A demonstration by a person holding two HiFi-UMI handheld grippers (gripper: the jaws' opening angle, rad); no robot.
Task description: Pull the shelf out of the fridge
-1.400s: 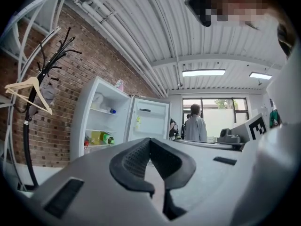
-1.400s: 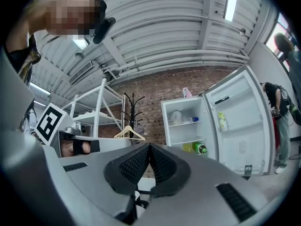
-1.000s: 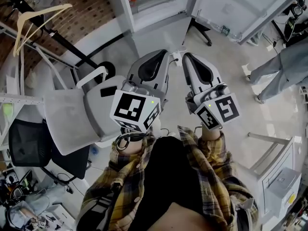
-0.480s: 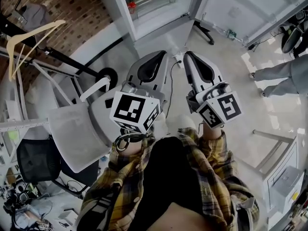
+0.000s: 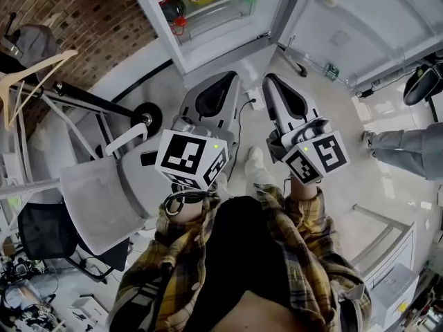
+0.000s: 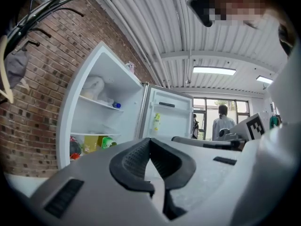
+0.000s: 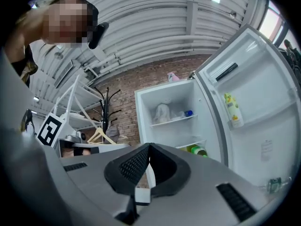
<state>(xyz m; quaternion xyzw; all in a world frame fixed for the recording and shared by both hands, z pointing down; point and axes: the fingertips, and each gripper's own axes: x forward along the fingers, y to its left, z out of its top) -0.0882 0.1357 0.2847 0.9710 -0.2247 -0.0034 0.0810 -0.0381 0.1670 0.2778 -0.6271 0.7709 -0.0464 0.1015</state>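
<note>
A white fridge [image 5: 208, 37] stands open at the top of the head view, its door [image 5: 374, 19] swung to the right. Inside it, a white shelf [image 6: 96, 102] carries a pale bag and a blue-capped item; the same shelf [image 7: 175, 120] shows in the right gripper view. Bottles sit on the lower level [image 6: 94, 144]. My left gripper [image 5: 228, 80] and right gripper [image 5: 271, 83] are side by side in front of my body, pointing at the fridge and well short of it. Both are shut with nothing between the pads [image 6: 136, 157] [image 7: 134, 166].
A white chair [image 5: 104, 192] stands close on my left, with a black chair [image 5: 41, 230] behind it. A coat rack with a wooden hanger [image 5: 28, 81] stands by the brick wall [image 5: 76, 19]. A person's legs [image 5: 408, 151] show at the right. A cable [image 5: 242, 126] lies on the floor.
The fridge now fills more of the head view's top and shows its shelves and bottles. The person at the right has moved further right. Both grippers keep their pose.
</note>
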